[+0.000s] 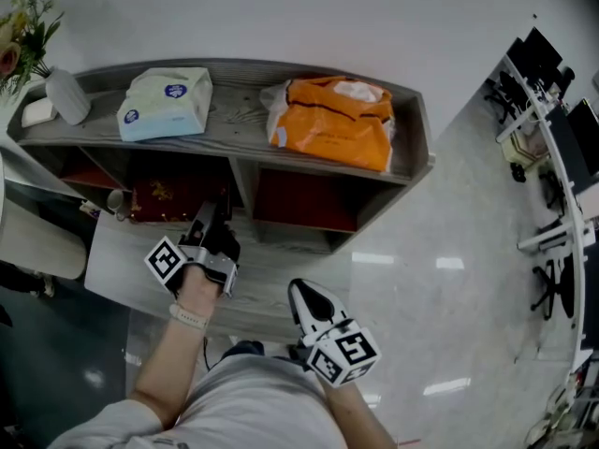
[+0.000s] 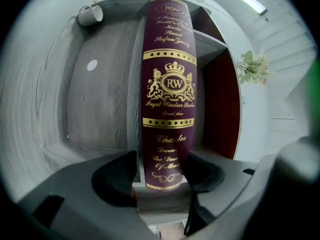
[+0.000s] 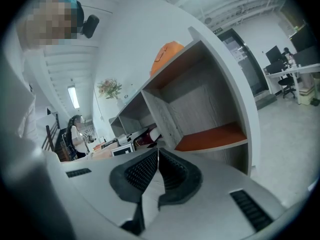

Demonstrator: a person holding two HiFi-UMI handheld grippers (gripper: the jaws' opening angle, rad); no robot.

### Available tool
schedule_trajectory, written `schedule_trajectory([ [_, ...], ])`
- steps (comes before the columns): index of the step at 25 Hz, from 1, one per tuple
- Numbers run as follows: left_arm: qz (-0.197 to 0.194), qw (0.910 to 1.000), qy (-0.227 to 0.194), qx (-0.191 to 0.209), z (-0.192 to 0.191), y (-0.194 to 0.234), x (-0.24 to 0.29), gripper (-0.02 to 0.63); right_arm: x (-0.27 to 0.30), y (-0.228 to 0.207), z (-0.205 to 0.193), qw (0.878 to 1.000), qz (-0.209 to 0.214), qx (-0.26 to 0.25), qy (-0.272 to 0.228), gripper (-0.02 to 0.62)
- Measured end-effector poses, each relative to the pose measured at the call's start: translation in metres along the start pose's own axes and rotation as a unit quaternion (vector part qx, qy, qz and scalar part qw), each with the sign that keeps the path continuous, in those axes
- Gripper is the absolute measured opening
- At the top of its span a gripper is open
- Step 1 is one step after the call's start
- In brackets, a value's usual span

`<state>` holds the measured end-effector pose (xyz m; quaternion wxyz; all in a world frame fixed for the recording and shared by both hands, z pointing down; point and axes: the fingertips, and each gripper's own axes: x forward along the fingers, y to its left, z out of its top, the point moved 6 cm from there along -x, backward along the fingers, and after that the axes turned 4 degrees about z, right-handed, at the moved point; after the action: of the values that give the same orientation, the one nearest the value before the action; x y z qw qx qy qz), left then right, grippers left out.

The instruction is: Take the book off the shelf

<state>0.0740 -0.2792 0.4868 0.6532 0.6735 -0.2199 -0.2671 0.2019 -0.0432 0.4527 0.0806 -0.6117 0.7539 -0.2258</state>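
A dark maroon book (image 2: 167, 84) with gold lettering stands upright in the left lower compartment of the grey shelf (image 1: 245, 90); in the head view the book (image 1: 168, 197) shows as a dark red patch. My left gripper (image 1: 217, 215) reaches into that compartment. In the left gripper view, my left gripper (image 2: 162, 173) has the book's lower spine between its black pads (image 2: 112, 179), which lie against both sides. My right gripper (image 1: 305, 295) hangs in front of the shelf near my body; in its own view the right gripper (image 3: 157, 153) is shut with nothing in it.
On top of the shelf lie a pale blue tissue pack (image 1: 166, 103), an orange bag (image 1: 335, 120) and a white vase with flowers (image 1: 65, 96). A white cup (image 2: 91, 15) sits beside the book. The right compartment (image 1: 304, 199) has a red floor. Desks and chairs (image 1: 552, 129) stand far right.
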Motion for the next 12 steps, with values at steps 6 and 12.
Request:
schedule_trajectory([
  [6,-0.007,0.9999,-0.007,0.004,-0.004,-0.005,-0.022,0.232,0.001,0.004,-0.002,1.0,0.019,-0.001,0.005,0.02],
  [12,-0.01,0.9998,-0.013,0.009,-0.004,-0.006,-0.052,0.229,0.008,0.009,-0.007,0.999,0.043,-0.002,0.022,0.02],
])
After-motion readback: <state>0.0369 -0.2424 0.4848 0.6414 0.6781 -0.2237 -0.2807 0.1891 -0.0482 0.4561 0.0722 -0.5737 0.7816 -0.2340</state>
